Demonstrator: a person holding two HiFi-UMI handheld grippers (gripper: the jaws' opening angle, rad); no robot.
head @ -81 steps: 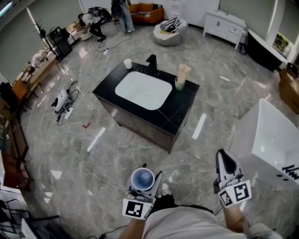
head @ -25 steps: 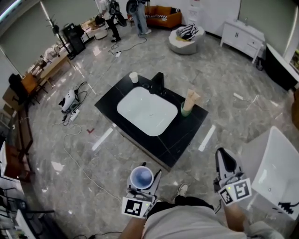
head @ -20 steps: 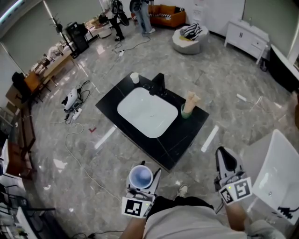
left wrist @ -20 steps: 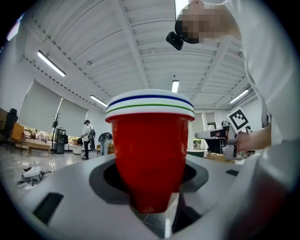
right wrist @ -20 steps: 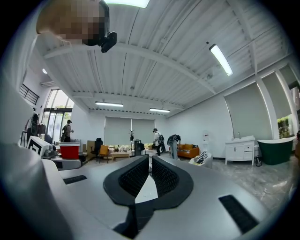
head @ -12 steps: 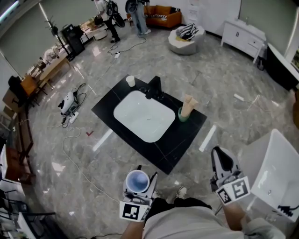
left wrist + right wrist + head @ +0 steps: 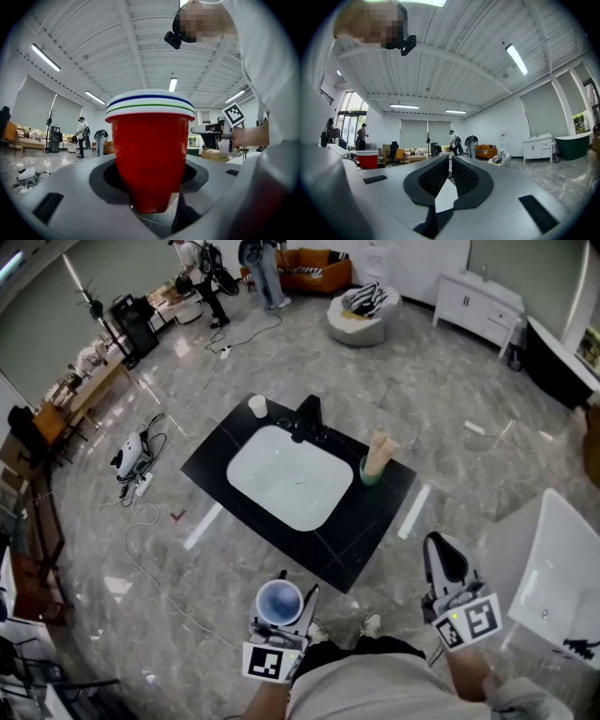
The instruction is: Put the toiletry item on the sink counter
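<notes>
We have the cup (image 7: 150, 154) upright, pinched in the left gripper (image 7: 284, 604). Right gripper (image 7: 442, 554) jaws are pressed together, empty. The counter (image 7: 370, 521) lies straight ahead of the cup, well apart. Left hand is nearer, so we'd carry forward.

Large studio hall, freestanding sink counter (image 7: 377, 510), orange sofa (image 7: 319, 273), white vanity (image 7: 473, 296)

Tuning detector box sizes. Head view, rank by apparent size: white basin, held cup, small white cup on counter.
1. white basin
2. held cup, nearer the camera, so it looks bigger
3. small white cup, farther off; real size against the held cup unsure
</notes>
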